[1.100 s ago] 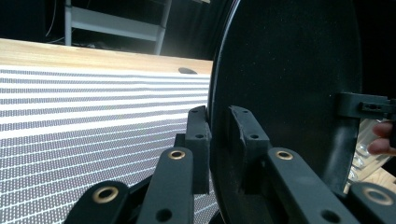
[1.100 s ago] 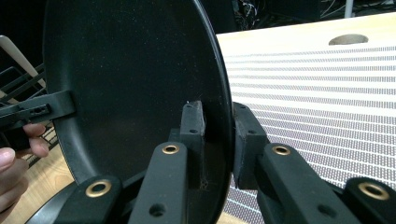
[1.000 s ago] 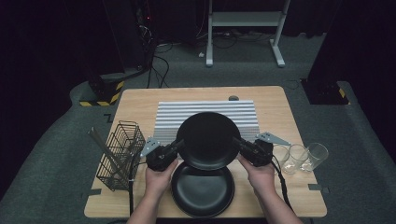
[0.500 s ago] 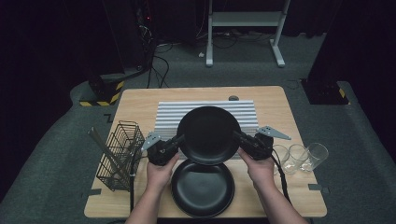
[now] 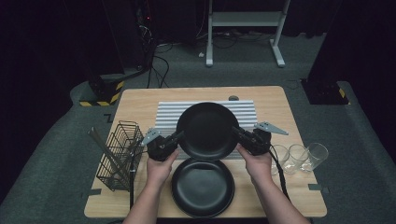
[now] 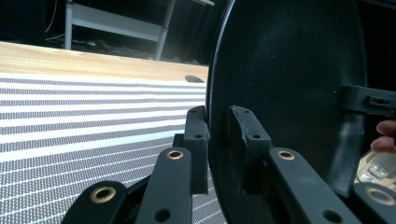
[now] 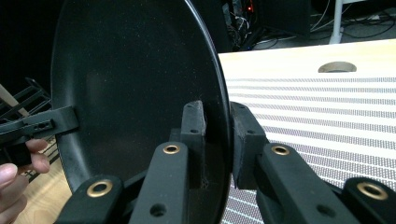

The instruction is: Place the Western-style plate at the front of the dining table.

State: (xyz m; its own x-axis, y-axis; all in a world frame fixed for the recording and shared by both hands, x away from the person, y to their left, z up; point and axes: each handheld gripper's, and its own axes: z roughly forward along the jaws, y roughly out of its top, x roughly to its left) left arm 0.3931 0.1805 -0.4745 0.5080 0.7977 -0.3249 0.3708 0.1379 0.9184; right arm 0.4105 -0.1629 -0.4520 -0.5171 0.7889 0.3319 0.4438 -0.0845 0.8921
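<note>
I find no readable text, no labels, no brand marks, no numbers in any view, nothing legible on the objects I'm handling, nor on the table, nor on the dark gear behind it

black plate (image 5: 207, 130), grey-and-white striped mat (image 5: 168, 114), pale wooden table (image 5: 140, 105)

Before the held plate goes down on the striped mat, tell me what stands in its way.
Nothing visible does. The black plate, clamped at its rim by the left gripper and the right gripper, hangs over the striped mat, whose visible surface is bare.
</note>
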